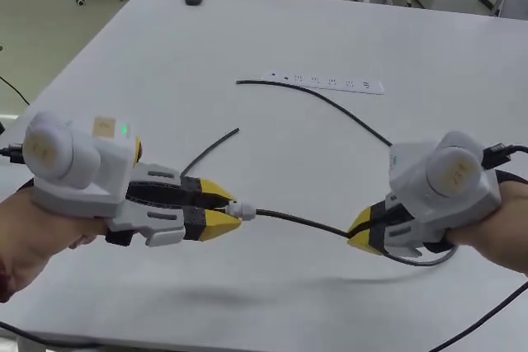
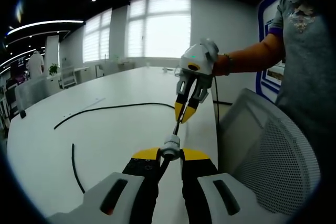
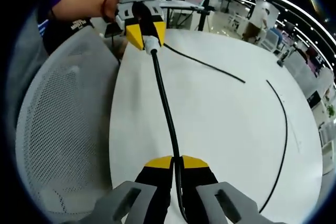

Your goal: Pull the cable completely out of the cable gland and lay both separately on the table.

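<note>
black cable [image 3: 164, 98] pinched in right gripper [image 3: 177, 161], cable gland [image 3: 152, 44] in left gripper [image 3: 146, 35], white table [image 3: 226, 124]

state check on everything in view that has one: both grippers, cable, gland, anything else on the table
left gripper: shut on cable gland.
right gripper: shut on cable.
cable gland: on the cable, held off the table in the fingers.
cable: threaded through the cable gland, not yet pulled out; spans between the grippers, ends trailing on the table.
power strip: lying flat on the table.
</note>
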`<state>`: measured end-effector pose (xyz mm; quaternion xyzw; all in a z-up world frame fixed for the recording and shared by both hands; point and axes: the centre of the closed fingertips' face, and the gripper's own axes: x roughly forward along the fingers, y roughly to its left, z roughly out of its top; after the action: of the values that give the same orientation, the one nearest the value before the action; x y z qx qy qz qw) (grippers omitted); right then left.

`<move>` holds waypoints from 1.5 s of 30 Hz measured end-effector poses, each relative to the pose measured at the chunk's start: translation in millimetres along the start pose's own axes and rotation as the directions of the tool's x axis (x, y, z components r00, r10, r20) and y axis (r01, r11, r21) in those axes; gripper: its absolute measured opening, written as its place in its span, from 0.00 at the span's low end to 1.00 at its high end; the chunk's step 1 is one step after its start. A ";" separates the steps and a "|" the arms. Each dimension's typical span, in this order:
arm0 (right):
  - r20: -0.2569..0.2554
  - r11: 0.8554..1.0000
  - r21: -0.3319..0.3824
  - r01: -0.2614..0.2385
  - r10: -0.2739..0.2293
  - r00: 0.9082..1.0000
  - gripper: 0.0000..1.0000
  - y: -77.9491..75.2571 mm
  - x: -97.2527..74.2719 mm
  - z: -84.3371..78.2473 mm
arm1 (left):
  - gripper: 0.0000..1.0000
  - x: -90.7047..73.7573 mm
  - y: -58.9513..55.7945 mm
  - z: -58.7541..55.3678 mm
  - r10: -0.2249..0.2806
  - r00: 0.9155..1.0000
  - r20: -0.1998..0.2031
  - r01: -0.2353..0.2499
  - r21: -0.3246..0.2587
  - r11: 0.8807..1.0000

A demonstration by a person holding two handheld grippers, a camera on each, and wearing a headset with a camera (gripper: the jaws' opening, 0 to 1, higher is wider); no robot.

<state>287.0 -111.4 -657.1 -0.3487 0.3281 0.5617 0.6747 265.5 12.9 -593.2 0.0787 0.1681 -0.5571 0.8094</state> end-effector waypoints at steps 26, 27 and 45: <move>0.042 1.000 0.022 0.018 -0.019 0.999 0.10 2.6 0.7 10.5 | 0.15 13.1 -0.7 2.4 0.006 1.000 0.004 -0.006 -0.024 1.000; 0.054 1.000 0.020 0.017 -0.018 0.998 0.12 3.8 0.2 14.9 | 0.15 13.9 -0.9 2.7 0.006 1.000 0.003 -0.006 -0.026 1.000; 0.212 0.997 -0.072 -0.009 0.025 0.977 0.10 24.9 -7.1 103.8 | 0.15 21.3 -5.5 5.9 0.000 1.000 -0.005 -0.001 -0.017 1.000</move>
<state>266.6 -24.9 -597.5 -0.3075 0.2371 0.6127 0.6883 268.4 -9.6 -595.0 0.0731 0.1750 -0.5552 0.8098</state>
